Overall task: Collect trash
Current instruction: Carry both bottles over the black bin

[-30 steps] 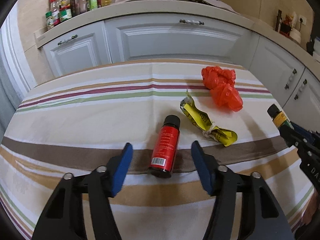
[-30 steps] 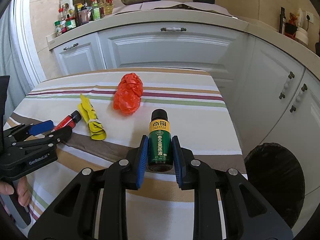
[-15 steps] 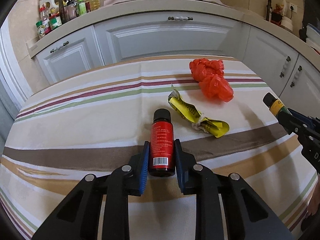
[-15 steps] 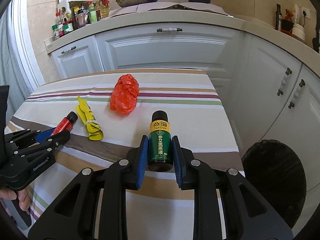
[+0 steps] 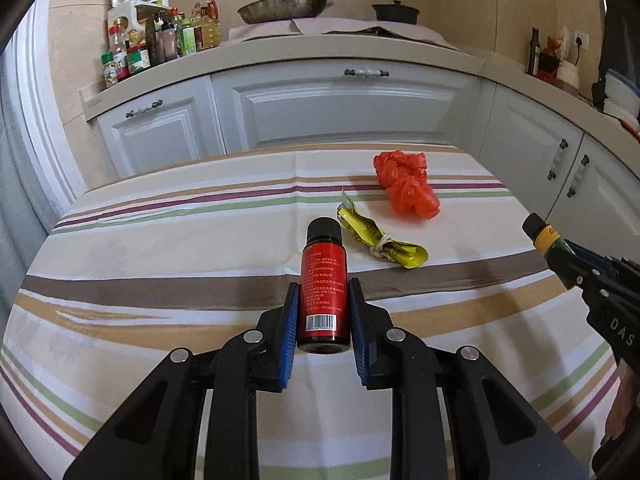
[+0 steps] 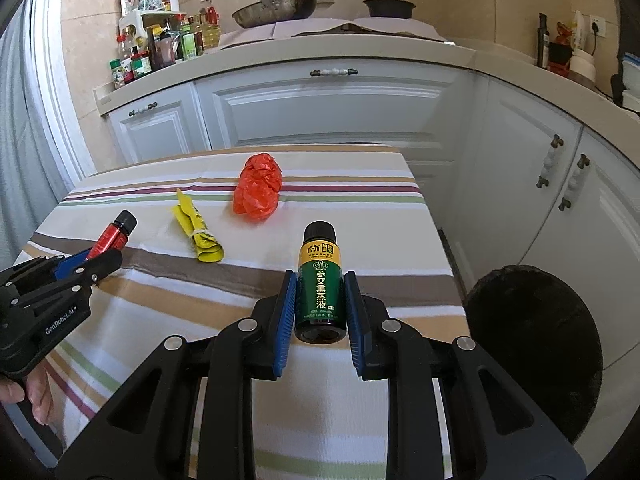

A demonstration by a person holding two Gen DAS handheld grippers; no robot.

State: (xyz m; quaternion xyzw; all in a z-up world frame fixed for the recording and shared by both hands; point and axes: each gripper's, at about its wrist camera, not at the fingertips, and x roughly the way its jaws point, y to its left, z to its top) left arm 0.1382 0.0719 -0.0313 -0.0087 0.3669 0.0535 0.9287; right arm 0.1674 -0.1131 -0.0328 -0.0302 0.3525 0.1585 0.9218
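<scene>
My left gripper (image 5: 323, 300) is shut on a small red bottle (image 5: 323, 280) with a black cap, held above the striped tablecloth (image 5: 160, 264). My right gripper (image 6: 319, 292) is shut on a small green bottle (image 6: 320, 280) with a yellow band and black cap. A crumpled yellow wrapper (image 5: 380, 240) and a crumpled orange plastic bag (image 5: 406, 186) lie on the cloth beyond both grippers. The wrapper (image 6: 198, 228) and the bag (image 6: 258, 190) also show in the right wrist view, as does the red bottle (image 6: 114, 232). The green bottle (image 5: 548, 240) shows at the right of the left wrist view.
A black-lined trash bin (image 6: 532, 344) stands on the floor right of the table. White cabinets (image 5: 340, 104) and a counter with condiment bottles (image 5: 160, 44), a pan (image 5: 284, 6) and a pot (image 5: 394, 12) lie behind.
My left gripper closed on the red bottle and lifted it off the cloth. My right gripper kept its hold on the green bottle and rose slightly.
</scene>
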